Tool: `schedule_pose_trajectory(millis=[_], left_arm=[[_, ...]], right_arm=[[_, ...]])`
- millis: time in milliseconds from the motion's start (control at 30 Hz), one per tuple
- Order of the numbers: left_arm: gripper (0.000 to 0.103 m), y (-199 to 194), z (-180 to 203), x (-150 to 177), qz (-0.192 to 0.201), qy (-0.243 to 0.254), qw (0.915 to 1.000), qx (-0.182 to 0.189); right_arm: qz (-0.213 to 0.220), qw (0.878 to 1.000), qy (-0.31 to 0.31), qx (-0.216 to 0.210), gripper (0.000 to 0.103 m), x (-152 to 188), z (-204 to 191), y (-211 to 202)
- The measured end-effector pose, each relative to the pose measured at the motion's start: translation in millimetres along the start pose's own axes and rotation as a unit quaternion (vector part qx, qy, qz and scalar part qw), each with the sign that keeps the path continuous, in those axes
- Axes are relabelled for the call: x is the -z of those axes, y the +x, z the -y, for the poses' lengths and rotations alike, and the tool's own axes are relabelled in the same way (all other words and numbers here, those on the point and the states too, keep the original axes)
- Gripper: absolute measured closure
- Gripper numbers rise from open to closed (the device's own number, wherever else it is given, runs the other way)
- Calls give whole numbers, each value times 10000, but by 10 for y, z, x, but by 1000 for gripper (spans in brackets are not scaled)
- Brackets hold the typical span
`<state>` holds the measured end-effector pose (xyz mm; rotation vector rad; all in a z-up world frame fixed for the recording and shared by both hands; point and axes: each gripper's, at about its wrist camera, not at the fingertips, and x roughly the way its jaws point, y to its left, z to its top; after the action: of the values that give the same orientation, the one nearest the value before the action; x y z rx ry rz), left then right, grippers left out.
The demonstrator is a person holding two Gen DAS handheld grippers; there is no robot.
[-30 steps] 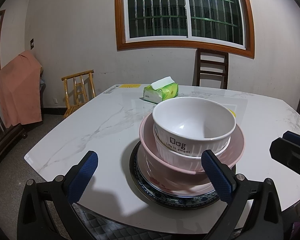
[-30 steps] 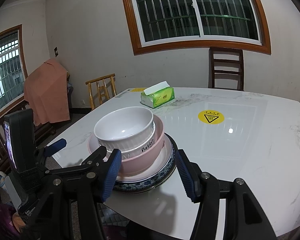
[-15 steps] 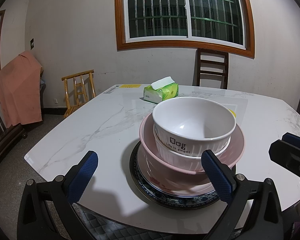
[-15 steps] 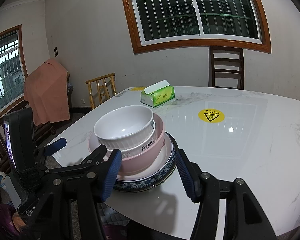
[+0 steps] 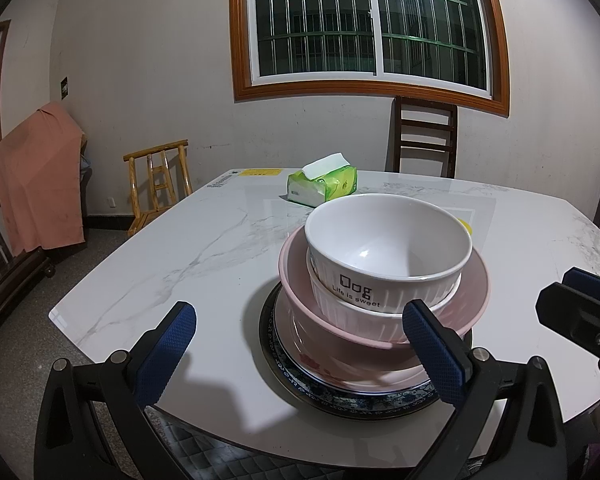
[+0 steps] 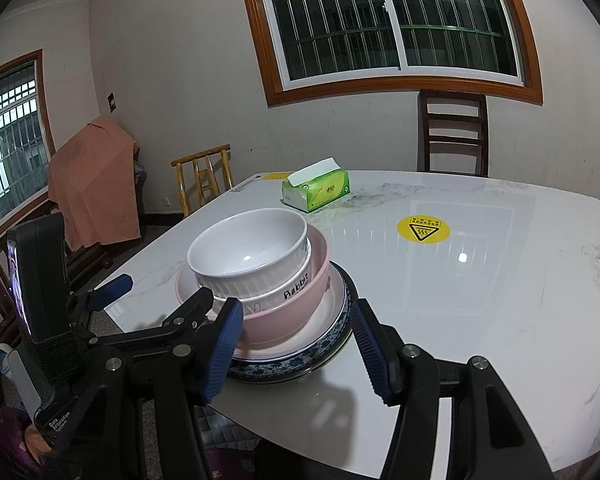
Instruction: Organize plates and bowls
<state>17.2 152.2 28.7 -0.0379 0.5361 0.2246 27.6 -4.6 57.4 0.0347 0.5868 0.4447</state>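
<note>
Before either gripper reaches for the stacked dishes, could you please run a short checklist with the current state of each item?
1. Left gripper open, holding nothing: ok.
2. Right gripper open, holding nothing: ok.
3. Top white bowl sits level in the stack: ok.
4. Pink bowl nested on the blue-patterned plate: ok.
5. Stack stands back from the table edge: not ok, it stands near the front edge.
6. Dishes free of cracks: cannot tell.

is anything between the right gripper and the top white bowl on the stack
Nothing visible. The right gripper is open just short of the stack, and only bare air lies between it and the top white bowl. The tissue pack sits far behind.
</note>
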Motion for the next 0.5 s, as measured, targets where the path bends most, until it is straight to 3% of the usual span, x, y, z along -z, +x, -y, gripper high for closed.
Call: schedule_pose_trajectory(millis=[500], left_arm=[[1, 4, 6, 3, 1, 7, 10000, -1]], right_arm=[[-19, 10000, 36, -23, 45, 31, -6, 11]])
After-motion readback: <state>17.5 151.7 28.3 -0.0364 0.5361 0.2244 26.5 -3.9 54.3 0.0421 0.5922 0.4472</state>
